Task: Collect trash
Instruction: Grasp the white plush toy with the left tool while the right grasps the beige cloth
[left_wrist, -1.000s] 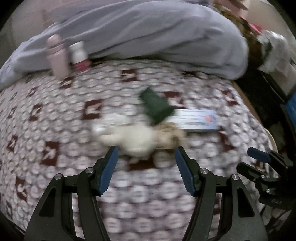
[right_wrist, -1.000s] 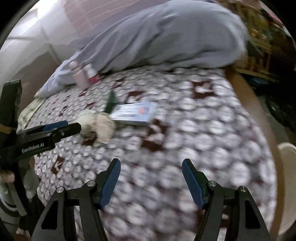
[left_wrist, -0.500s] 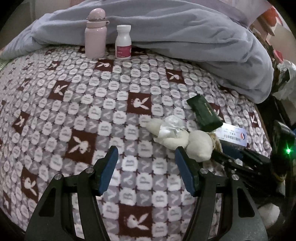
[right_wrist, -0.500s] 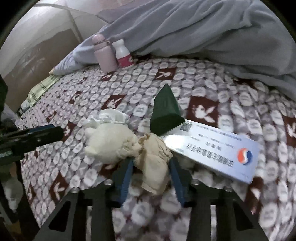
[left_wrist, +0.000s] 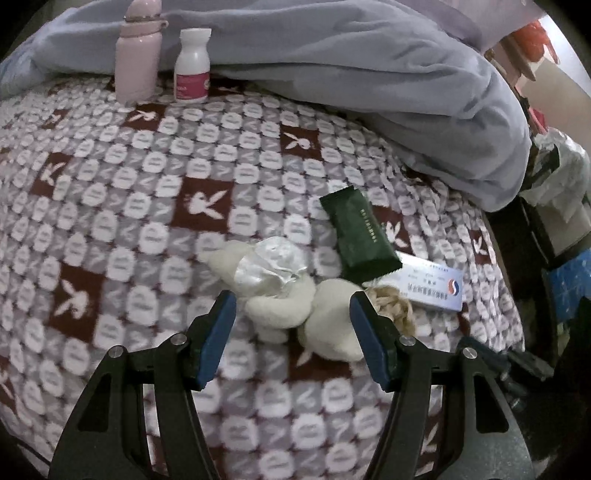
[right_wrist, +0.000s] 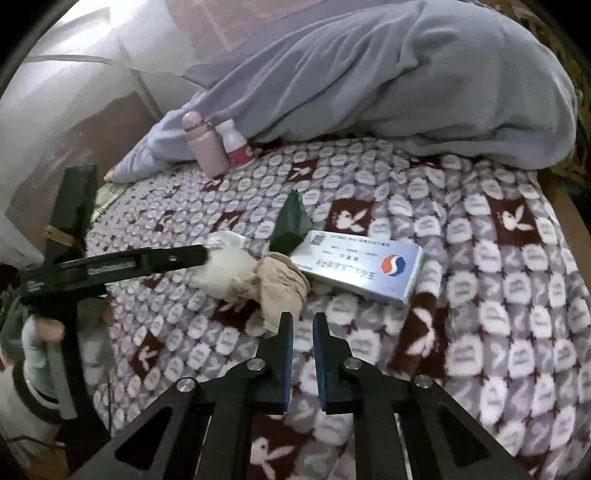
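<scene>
Nearest the right wrist camera, the right gripper (right_wrist: 302, 325) has its jaws drawn almost together with nothing visibly between the pads; the brown crumpled tissue (right_wrist: 282, 282) lies just beyond the fingertips, possibly touching the left tip, so the pinch seems to have missed it. Beside it, the left gripper (left_wrist: 291, 306) hovers with jaws wide apart, straddling the cream wad of tissue (left_wrist: 295, 306) without pressing on it. Behind these lie the crinkled clear wrapper (left_wrist: 269, 266), the dark green packet (left_wrist: 360, 236) and the white medicine box (right_wrist: 360, 266), all clustered on the patterned blanket (left_wrist: 110, 184). Farther back stand a pink bottle (left_wrist: 136, 55) and a white pill bottle (left_wrist: 192, 66) against the grey quilt (left_wrist: 351, 74). Collection looks barely begun: next, the left jaws should lower and close on the wad, while the right reopens and reaches further onto the tissue.
</scene>
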